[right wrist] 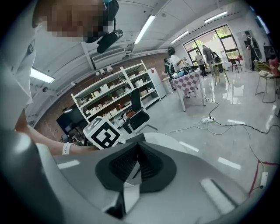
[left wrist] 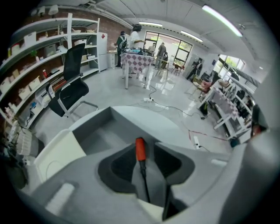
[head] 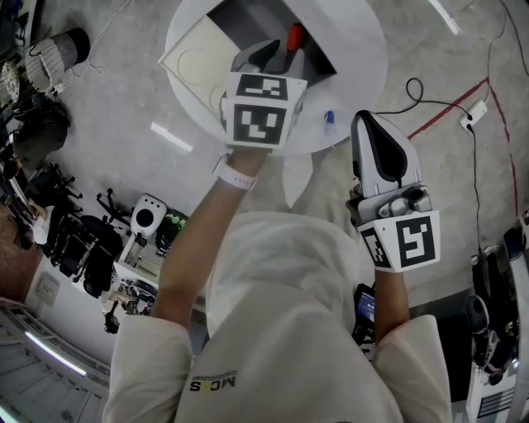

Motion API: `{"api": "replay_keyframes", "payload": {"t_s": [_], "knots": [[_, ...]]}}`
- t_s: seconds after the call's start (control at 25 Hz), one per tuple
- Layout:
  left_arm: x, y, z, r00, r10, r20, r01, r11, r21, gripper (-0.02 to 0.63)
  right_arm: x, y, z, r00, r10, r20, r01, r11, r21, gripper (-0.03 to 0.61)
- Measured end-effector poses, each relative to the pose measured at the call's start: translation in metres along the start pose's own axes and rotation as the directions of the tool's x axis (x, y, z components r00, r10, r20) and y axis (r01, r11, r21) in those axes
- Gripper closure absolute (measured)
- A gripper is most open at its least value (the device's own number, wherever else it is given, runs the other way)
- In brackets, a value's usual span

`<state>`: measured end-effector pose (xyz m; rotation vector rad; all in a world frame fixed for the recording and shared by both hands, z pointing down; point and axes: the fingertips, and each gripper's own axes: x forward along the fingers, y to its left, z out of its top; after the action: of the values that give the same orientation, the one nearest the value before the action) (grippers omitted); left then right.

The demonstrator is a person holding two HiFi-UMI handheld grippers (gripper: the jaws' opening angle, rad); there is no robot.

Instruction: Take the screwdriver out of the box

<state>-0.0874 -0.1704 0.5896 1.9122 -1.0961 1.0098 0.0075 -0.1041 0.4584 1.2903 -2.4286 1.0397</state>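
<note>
Approach step: left claw (left wrist: pixel 144 173) spread wide, gripping nothing, straddles the red-handled black-shaft screwdriver (left wrist: pixel 140 151) standing in the grey box (left wrist: pixel 98 127) on the round white bench (head: pixel 364 49). Right claw (right wrist: pixel 136 164) pinched together, empty. Next: likely squeeze the handle, lift.

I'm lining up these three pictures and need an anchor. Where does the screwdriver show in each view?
Head view: top centre, the screwdriver in the grey box, just beyond the left gripper.
Left gripper view: centre, its orange handle between that gripper's open jaws.
Right gripper view: not in it.
Shared landmark: the left gripper's marker cube, below the box in the head view, left of centre in the right gripper view.
</note>
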Motion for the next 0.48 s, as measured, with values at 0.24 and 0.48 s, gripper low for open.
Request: {"api": "replay_keyframes", "payload": {"t_s": [0.24,0.48], "knots": [[0.035,0.001,-0.006,0.996,0.020,-0.088,-0.020,1.000,-0.001,0.491,-0.004,-0.020,-0.002,1.000,-0.025,0.002,0.025,0.999,0.031,0.580],[0.055,0.006,-0.005,0.985,0.062,-0.160,-0.057,0.998,0.040,0.492,-0.008,-0.032,-0.002,0.999,-0.046,0.004,0.045,0.998,0.050,0.580]]}}
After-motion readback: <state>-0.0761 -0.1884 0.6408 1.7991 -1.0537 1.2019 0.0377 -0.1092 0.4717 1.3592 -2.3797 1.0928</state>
